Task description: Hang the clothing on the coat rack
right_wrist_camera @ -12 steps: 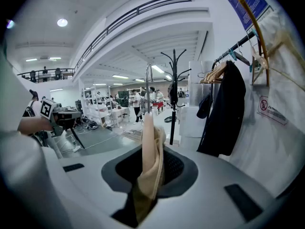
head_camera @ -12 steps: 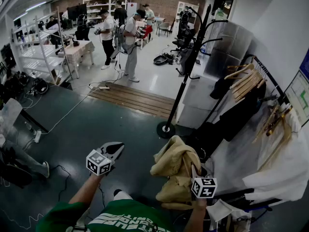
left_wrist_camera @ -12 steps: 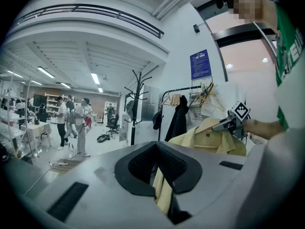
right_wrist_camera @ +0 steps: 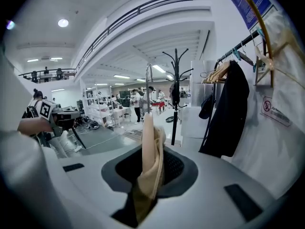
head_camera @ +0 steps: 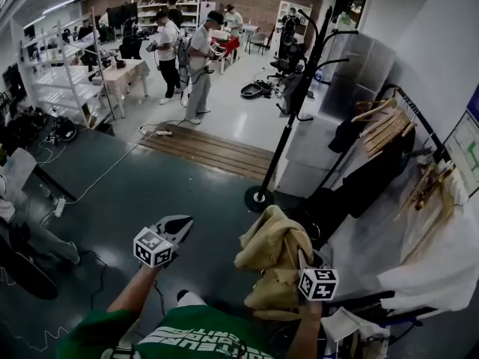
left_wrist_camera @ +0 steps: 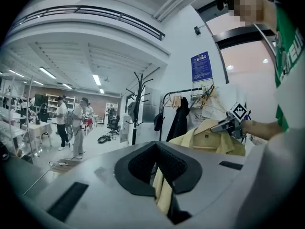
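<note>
The right gripper (head_camera: 302, 266) has its jaws pinched on a fold of the tan jacket (head_camera: 273, 249), which bunches up at about 5 o'clock in the head view, held off the dark floor (head_camera: 135, 193). The left gripper (head_camera: 175, 229) hangs at the jacket's 9 o'clock, clear of the cloth, its jaws a narrow slit apart with nothing between them. The black coat rack (head_camera: 288, 118) stands at the jacket's 12 o'clock, bare of this garment, with a clothes rail (head_camera: 408, 107) of hangers at 2 o'clock
</note>
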Action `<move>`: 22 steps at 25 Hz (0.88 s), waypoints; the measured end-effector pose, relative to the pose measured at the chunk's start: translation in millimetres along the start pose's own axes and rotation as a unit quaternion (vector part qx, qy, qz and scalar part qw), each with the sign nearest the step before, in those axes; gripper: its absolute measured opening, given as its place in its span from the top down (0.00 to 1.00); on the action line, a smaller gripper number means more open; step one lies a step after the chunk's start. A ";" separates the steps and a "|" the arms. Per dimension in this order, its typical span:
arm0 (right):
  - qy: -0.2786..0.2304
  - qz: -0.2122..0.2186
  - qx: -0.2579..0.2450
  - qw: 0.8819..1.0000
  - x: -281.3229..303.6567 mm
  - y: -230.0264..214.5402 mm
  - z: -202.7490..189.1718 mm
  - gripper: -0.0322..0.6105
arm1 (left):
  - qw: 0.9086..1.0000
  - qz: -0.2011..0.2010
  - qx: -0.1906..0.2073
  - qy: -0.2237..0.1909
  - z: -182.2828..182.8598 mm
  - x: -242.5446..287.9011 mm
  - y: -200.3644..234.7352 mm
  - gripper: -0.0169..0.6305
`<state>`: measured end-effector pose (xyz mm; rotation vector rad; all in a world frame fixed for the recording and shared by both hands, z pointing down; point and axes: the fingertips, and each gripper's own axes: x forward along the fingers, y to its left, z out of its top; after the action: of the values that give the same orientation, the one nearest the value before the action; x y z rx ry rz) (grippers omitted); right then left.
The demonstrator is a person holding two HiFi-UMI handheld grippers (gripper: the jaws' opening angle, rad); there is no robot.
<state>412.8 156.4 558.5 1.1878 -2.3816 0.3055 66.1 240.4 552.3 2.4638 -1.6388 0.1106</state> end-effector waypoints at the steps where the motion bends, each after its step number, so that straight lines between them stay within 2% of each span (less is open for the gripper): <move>1: 0.000 0.001 0.002 1.000 0.5 -0.9 0.5 0.84 | 1.000 0.000 0.000 0.000 0.0 -0.2 -0.5 0.97; 11: -0.001 0.013 0.007 1.000 7.6 -13.6 17.6 0.84 | 1.000 -0.006 0.009 -0.011 16.9 6.8 -3.1 0.97; 22: -0.009 0.012 0.001 1.000 38.8 -27.8 56.1 0.84 | 1.000 -0.005 0.016 -0.021 36.4 29.8 27.8 0.97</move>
<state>397.8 90.8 528.6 1.1686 -2.4124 0.3058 50.7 195.9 524.4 2.5138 -1.6532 0.0844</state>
